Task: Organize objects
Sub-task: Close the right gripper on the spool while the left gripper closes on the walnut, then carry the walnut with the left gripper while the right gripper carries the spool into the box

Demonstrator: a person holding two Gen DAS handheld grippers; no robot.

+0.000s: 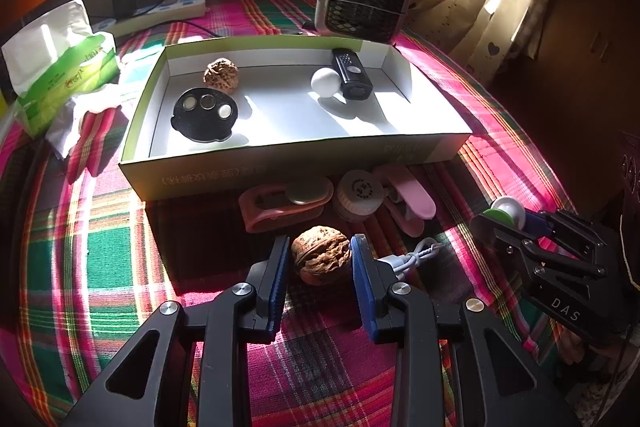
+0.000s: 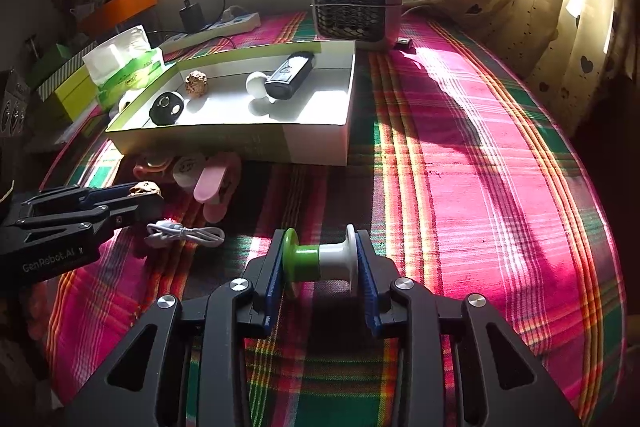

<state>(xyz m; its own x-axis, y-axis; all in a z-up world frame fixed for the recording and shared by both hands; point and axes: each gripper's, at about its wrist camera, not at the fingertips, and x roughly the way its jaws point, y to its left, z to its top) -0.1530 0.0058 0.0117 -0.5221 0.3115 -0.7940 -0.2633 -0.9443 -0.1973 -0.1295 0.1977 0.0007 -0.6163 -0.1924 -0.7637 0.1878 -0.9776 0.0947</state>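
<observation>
The walnut sits clamped in the left hand-held gripper just in front of the box; the green-and-white spool is clamped in the right hand-held gripper. Lift each clear of the box wall, then release low inside.

Right gripper clamps the green-and-white spool end to end between its blue fingers above the plaid surface, the open box beyond, left gripper alongside.
</observation>
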